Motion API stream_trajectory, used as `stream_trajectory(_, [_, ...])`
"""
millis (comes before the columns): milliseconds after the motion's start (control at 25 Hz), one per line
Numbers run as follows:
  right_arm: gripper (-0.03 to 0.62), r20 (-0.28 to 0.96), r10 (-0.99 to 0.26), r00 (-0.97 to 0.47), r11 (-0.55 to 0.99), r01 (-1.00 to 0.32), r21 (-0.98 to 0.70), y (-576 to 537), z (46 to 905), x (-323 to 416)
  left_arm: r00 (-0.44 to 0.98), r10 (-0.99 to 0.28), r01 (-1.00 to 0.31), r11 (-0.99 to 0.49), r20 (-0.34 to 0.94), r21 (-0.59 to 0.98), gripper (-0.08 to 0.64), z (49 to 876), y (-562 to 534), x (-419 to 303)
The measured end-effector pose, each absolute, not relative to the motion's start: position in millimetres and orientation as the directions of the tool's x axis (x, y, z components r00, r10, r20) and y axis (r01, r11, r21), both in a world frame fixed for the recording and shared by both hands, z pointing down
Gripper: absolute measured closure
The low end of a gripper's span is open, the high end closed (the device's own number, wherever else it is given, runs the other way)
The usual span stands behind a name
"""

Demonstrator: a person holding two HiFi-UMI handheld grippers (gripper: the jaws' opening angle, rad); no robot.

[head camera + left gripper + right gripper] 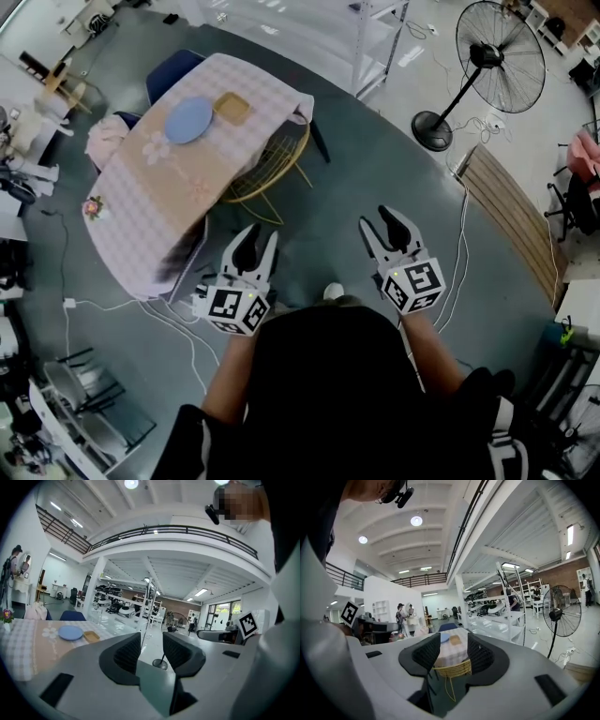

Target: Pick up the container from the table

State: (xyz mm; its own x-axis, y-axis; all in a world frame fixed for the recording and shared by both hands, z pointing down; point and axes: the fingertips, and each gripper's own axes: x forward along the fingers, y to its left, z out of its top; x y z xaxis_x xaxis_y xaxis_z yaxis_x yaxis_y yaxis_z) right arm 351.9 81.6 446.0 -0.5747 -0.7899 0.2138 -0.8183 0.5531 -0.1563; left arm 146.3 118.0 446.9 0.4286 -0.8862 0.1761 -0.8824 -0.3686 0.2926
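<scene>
Approach step. Left gripper (260,234) and right gripper (389,217), both wide open and empty, hang above the grey floor (375,141), well short of the table (173,183). The tan container (232,109) lies at its far end, just right of a blue plate (188,120). Next, likely: step nearer and straddle the container's rim. Checked cloth (131,253) over the table; fan (500,56) far right in an open workshop.

Left gripper (262,232), right gripper (377,217) — white, black-padded; black top (328,375).
</scene>
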Motion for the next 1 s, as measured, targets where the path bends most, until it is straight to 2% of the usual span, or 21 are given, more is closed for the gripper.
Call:
stream_trajectory(160, [0.425,0.207,-0.774,-0.598,0.573,-0.802,-0.17,67,451,357,0.387,-0.902,-0.899,-0.324,0.191,0.294,0.431,451,114,152])
stream_trajectory(480, [0.425,0.23,-0.761,-0.606,0.565,-0.794,-0.223,43,472,335,0.384,-0.895,-0.909,-0.323,0.228,0.265,0.42,466,87,129])
stream_trajectory(720, [0.425,0.266,-0.761,-0.592,0.555,-0.806,-0.207,-4,475,302,0.433,-0.88,-0.881,-0.367,0.196,0.298,0.42,471,23,107])
stream_trajectory(1000, [0.425,0.323,-0.728,-0.605,0.591,-0.792,-0.151,-101,462,233,0.452,-0.88,-0.865,-0.392,0.148,0.312,0.42,464,-72,44])
